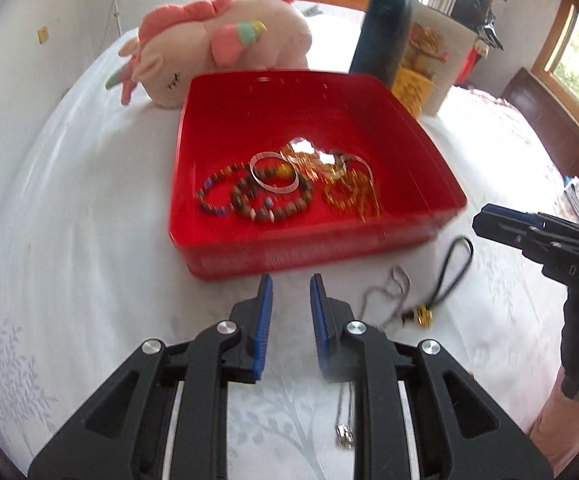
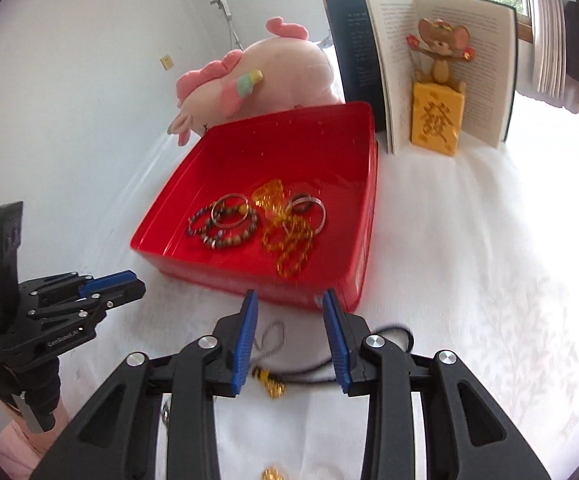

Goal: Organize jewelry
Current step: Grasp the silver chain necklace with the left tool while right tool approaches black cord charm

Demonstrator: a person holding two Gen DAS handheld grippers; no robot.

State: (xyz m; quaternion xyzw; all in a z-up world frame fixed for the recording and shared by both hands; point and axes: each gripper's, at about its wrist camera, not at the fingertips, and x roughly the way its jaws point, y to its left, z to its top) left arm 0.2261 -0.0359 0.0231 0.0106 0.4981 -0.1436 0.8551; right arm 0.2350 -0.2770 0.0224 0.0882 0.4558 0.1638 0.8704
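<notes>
A red tray point(image 1: 329, 120) point(image 2: 289, 148) sits on white cloth and holds bead bracelets point(image 1: 245, 196) point(image 2: 225, 228), silver bangles point(image 1: 273, 172) point(image 2: 309, 212) and gold chains point(image 1: 353, 196) point(image 2: 289, 244). On the cloth in front of it lie a thin silver chain point(image 1: 389, 288) point(image 2: 273, 338) and a black cord with a gold charm point(image 1: 455, 268) point(image 2: 273, 386). My left gripper point(image 1: 290, 286) point(image 2: 137, 280) hangs just before the tray's near wall, narrowly open and holding nothing. My right gripper point(image 2: 290, 300) point(image 1: 479, 220) is open above the cord and chain, clear of both.
A pink plush unicorn point(image 1: 225, 40) point(image 2: 257, 76) lies behind the tray. An open book point(image 2: 441, 56) stands at the back right, with a mouse figurine on a gold block point(image 2: 437, 120) in front of it. A silver pendant point(image 1: 345, 436) and a gold piece point(image 2: 271, 474) lie nearest me.
</notes>
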